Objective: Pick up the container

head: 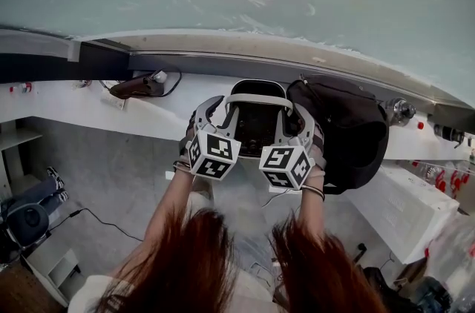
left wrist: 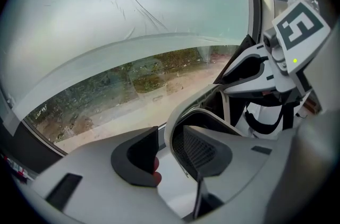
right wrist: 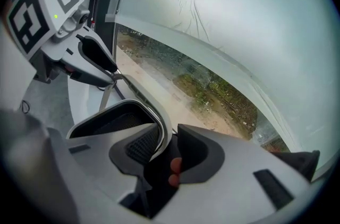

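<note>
Seen from above, a person stands at a white worktop (head: pixel 89 107) under a window, holding a pair of tongs in each hand. The container (head: pixel 256 84), a dark tub with a white rim, sits on the worktop between the two hands, just beside a black bag (head: pixel 349 126).

The left tongs (left wrist: pixel 170 151) straddle the container's left wall, one jaw inside and one outside. The jaws are wide apart and there is a gap at the rim. The right tongs (right wrist: pixel 169 149) straddle the right wall the same way, also spread wide and not pressing.

The reach looks done and both tongs are in place. Neither has a grip yet, so closing on the walls and lifting appear to be what is left.
</note>
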### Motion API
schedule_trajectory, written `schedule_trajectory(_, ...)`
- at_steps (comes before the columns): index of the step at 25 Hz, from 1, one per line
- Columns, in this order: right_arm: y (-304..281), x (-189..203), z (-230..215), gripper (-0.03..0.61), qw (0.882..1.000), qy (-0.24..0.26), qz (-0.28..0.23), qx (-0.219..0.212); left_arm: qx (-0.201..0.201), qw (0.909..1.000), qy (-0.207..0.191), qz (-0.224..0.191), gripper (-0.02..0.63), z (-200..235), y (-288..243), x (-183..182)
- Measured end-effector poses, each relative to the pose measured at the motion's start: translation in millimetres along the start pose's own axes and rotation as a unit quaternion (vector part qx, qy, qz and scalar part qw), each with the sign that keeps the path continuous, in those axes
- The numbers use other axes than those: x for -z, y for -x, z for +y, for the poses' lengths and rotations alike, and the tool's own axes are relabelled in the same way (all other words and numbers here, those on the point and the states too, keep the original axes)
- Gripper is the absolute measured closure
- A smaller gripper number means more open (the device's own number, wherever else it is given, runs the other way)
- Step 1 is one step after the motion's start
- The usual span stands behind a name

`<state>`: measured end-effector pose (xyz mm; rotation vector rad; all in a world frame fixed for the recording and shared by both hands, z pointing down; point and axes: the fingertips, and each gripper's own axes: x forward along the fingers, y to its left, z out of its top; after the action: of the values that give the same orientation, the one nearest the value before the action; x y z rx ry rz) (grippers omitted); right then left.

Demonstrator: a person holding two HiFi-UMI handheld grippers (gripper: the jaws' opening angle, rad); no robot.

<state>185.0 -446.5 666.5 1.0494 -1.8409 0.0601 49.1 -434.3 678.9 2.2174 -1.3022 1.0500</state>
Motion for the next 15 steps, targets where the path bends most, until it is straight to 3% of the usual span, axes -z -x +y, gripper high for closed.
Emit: schedule_trajectory(15,-34,8,5,0.443,0.999,0.017,0.023,-0.017,-0.008,0.9999,0.000,0.014,0.472,7,-33,7)
